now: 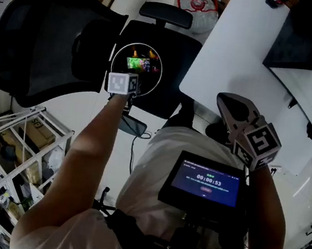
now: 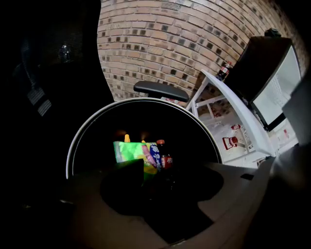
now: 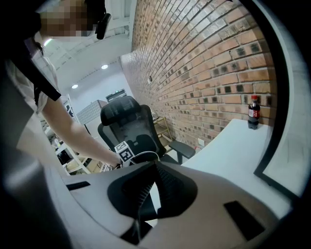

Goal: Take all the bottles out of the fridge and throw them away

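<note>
Head view looks down — all apparently share chair (image 1: 39,44).

Bin (image 2: 146,99) mouth is open from above, straight drop in. Chair backrest (image 1: 40,38) walls off the left, 1 armrest (image 1: 166,14) sits beyond, desk (image 1: 239,46) edge close on the right. Bottles (image 2: 163,158) and packets (image 2: 129,151) crowd the bin floor. Wire shelf (image 1: 8,168) blocks low left.
</note>
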A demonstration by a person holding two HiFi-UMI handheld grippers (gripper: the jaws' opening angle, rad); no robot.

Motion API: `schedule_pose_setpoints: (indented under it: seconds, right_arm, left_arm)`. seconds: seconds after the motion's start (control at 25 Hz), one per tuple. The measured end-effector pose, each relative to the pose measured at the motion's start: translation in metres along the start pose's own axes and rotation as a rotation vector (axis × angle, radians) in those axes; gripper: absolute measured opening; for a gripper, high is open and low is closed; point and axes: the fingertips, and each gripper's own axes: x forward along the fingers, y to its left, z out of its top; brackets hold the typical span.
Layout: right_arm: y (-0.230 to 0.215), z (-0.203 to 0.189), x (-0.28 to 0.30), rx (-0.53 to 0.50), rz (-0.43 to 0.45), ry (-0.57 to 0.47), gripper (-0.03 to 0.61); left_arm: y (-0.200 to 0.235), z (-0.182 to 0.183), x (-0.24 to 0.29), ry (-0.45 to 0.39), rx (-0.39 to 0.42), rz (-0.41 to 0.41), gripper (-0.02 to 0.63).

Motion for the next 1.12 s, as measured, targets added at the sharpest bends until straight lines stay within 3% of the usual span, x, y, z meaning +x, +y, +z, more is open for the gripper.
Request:
schedule_pose_setpoints:
  seconds: [0.12,0.36,0.48,0.6,0.72,0.96,1.12]
  right_arm:
    - [-0.002,0.001,-0.002,-0.001,-0.003,-0.007,0.003]
    - [-0.005,0.001,-0.007,-0.029,-0.008,-0.055,0.003]
    - [-0.006,0.004,-0.013,-0.019,-0.016,-0.072,0.003]
    - [-0.01,0.007,-0.023,-0.013,-0.027,-0.095,0.003]
    - [-0.021,0.009,-0.034,-0.007,-0.057,-0.151,0.003]
    - [-0.035,-0.002,-0.066,0.001,-0.097,-0.19,0.003]
    - [-0.05,-0.006,-0.092,0.024,-0.141,-0.246,0.003]
  left_arm:
    - [0.003,-0.005,-0.005,0.003,0.015,0.024,0.262]
    - [-0.008,0.008,-0.02,-0.092,0.053,0.016,0.256]
    - [-0.014,0.013,-0.029,-0.125,0.112,0.04,0.16]
    - [-0.023,0.011,-0.038,-0.145,0.143,0.066,0.015]
    - [-0.036,0.01,-0.047,-0.169,0.166,0.066,0.009]
    - [-0.1,0.041,-0.081,-0.333,0.191,-0.042,0.009]
    - [-0.171,0.068,-0.095,-0.414,0.315,-0.135,0.009]
